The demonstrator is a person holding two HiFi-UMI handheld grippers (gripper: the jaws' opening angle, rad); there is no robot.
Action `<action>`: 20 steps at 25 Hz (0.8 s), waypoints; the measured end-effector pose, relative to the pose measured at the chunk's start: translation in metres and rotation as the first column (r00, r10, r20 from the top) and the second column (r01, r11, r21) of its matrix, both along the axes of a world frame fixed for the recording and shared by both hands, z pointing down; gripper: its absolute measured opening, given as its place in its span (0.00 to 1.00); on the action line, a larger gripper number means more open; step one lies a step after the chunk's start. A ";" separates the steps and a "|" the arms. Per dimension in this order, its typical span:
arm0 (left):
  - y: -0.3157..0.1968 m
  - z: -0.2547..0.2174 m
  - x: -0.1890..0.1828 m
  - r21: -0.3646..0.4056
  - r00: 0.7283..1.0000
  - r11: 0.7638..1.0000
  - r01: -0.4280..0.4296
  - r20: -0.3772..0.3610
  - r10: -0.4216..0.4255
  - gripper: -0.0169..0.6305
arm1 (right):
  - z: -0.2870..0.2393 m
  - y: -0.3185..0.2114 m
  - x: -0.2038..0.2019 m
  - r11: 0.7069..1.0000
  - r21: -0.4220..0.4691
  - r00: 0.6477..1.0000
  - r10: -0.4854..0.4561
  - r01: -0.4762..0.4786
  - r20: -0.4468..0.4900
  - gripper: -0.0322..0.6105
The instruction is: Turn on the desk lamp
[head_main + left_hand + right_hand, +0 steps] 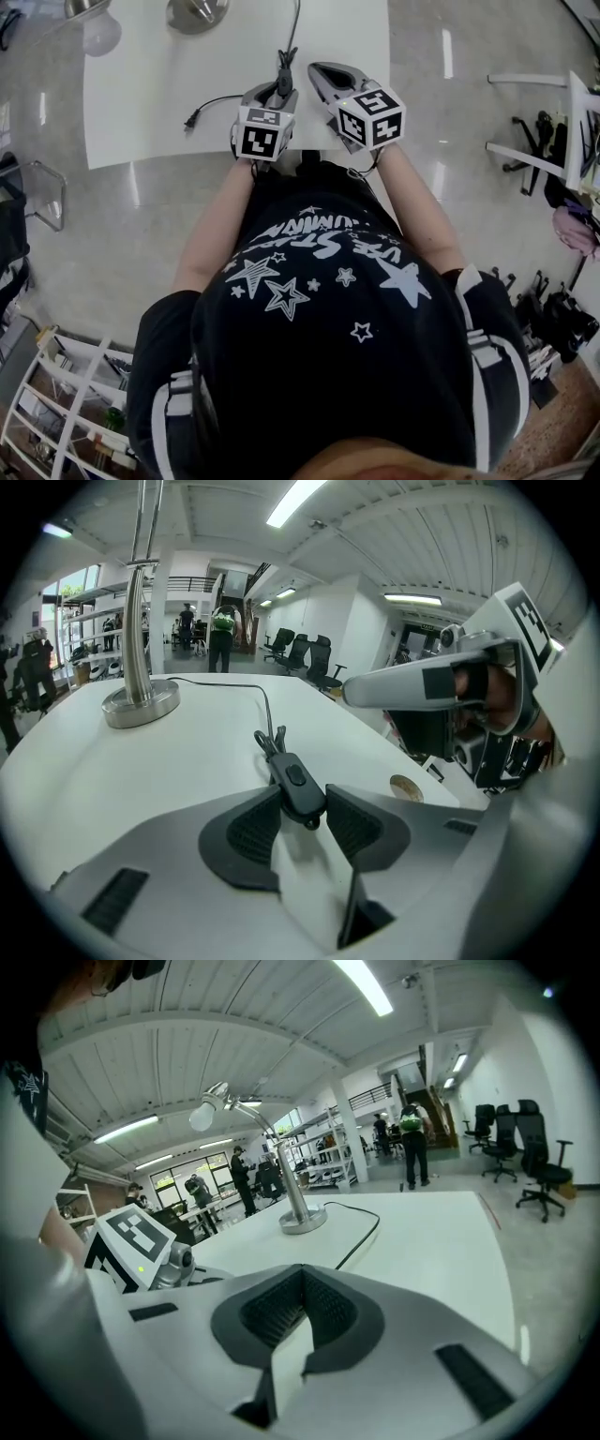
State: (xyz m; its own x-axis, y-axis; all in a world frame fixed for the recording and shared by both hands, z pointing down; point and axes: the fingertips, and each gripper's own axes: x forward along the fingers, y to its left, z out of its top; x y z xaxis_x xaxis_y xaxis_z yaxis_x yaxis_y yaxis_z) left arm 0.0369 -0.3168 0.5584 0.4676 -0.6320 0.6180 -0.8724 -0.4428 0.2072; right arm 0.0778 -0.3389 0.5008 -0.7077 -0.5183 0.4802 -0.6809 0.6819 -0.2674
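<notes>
Left gripper (302, 803) pinches the cord switch (298, 782) — likely light and rigid, best held by its sides. Right gripper (302, 1279) is pressed together, empty.

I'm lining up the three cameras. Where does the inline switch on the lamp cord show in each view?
Head view: the inline switch is at top centre, at the tip of the left hand-held gripper.
Left gripper view: it is at the centre, pinched between the pads.
Right gripper view: the switch is not in it; only the cord shows.
Shared landmark: the lamp base.
</notes>
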 end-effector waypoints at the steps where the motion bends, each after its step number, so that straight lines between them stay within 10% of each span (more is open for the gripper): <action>1: 0.000 0.000 0.000 0.000 1.000 1.000 0.005 -0.002 -0.005 0.29 | 0.003 0.002 -0.006 0.999 -0.008 0.999 -0.036 0.036 -0.011 0.06; 8: 0.000 0.000 0.001 0.013 1.000 1.000 0.011 0.028 -0.012 0.28 | 0.023 0.011 -0.046 0.965 -0.012 0.956 -0.260 0.260 -0.135 0.06; 20: 0.002 0.004 0.002 0.011 1.000 1.000 0.023 0.020 -0.023 0.28 | 0.051 0.011 -0.051 0.939 -0.100 0.919 -0.344 0.330 -0.193 0.06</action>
